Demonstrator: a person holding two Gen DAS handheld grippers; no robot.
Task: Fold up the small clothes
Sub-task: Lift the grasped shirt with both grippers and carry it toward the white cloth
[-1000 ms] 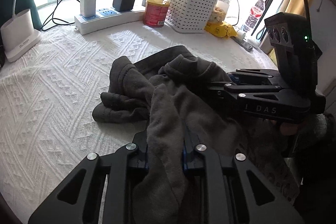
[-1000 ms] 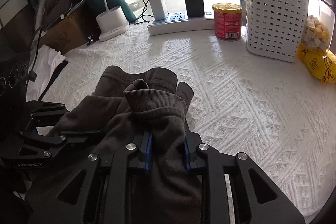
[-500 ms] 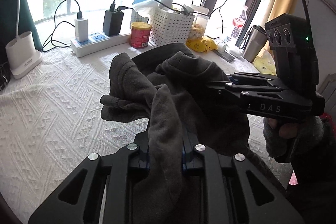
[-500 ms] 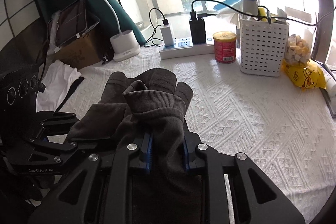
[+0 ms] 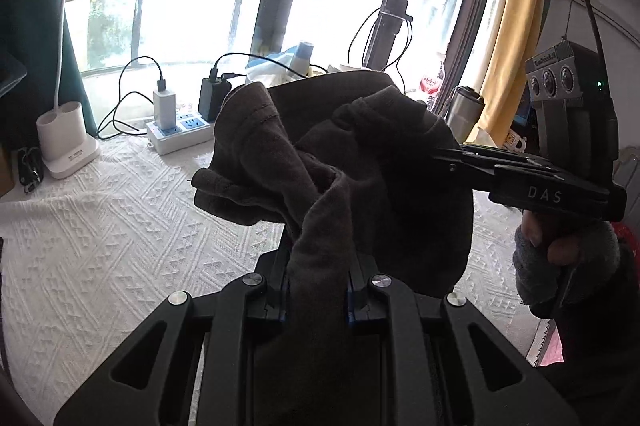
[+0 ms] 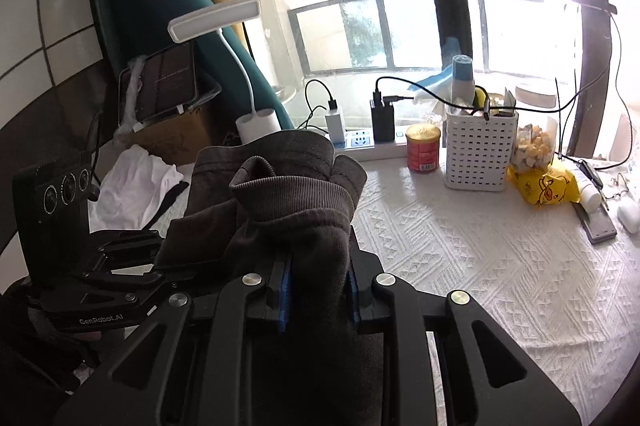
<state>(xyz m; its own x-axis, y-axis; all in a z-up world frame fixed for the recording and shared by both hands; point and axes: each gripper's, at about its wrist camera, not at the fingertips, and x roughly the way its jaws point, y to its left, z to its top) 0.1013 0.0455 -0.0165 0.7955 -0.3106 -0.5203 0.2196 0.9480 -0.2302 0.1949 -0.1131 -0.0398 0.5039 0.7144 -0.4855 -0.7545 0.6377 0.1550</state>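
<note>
The counter [image 6: 500, 266] under its white textured cloth lies bare in the middle, with clutter only along the window edge: a white basket [image 6: 476, 150], a power strip [image 5: 180, 132], a lamp [image 5: 66, 142], a red tin [image 6: 423, 148] and a yellow snack bag [image 6: 544, 186].

The dark grey garment [image 5: 360, 162] hangs bunched in the air above that bare middle, off the counter as far as the views show, slung between the two tools. The left hand-held gripper [image 5: 316, 290] is nearly closed, its jaws pinching a thick gather of the cloth; the right hand-held gripper [image 6: 316, 290] is likewise nearly closed on a ribbed hem or cuff (which part of the garment, I cannot tell). In the left view the right one comes in from the side, its tips buried in the fabric, a gloved hand [image 5: 560, 258] under it.

The step in hand looks like lifting to shake the piece open before laying it flat. To do it well, I judge the two grips should draw apart sideways until the cloth between them hangs straight, hold level with each other so the edge does not slant, and lower over the bare middle, well apart from the tin and basket. Both pinches hold several layers, so a re-grip at true corners may be needed.
</note>
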